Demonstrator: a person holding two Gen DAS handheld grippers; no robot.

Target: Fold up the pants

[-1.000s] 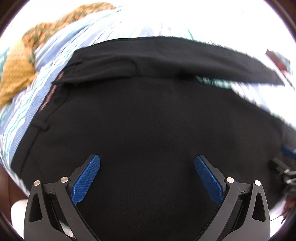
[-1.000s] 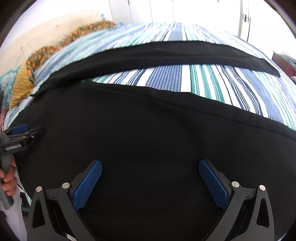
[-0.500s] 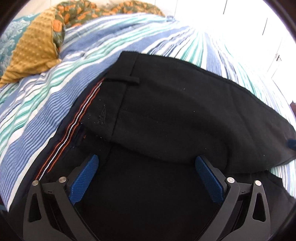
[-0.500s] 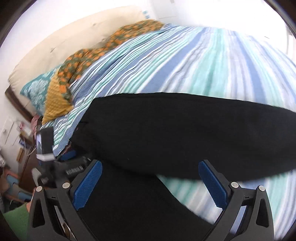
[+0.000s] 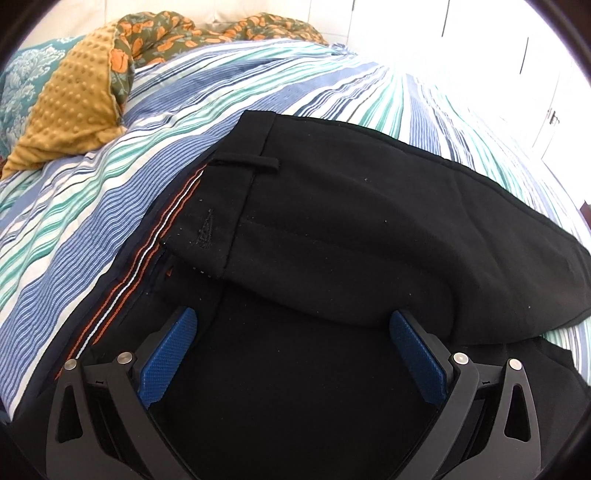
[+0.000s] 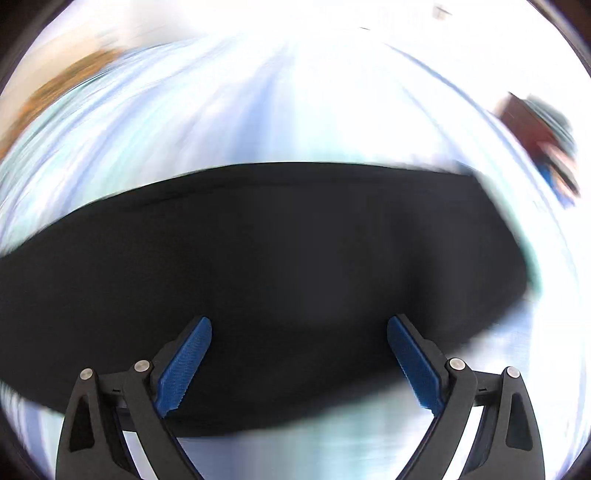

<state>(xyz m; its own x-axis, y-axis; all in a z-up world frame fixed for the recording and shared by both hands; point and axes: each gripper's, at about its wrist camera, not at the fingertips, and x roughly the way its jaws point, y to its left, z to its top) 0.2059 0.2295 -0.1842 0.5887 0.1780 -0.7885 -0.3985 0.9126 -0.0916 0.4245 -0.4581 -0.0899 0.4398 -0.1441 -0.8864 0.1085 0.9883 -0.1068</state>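
Black pants point(image 5: 351, 229) lie on a striped bed, one half folded over the other, with the waistband and its orange-and-white inner trim point(image 5: 147, 258) at the left. My left gripper point(image 5: 291, 332) is open and empty, low over the near layer of the pants by the folded edge. In the blurred right wrist view the pants point(image 6: 277, 251) show as a dark band across the bed. My right gripper point(image 6: 299, 339) is open and empty just above that fabric.
The striped blue, green and white bedcover point(image 5: 110, 155) spreads around the pants. A mustard dotted blanket point(image 5: 70, 107) and a floral quilt point(image 5: 177, 33) lie at the far left by the headboard. White cupboard doors point(image 5: 535, 74) stand beyond the bed.
The far leg has been folded over onto the near one. The left view has settled on the waistband. The right gripper is swinging fast, its view now blurred.
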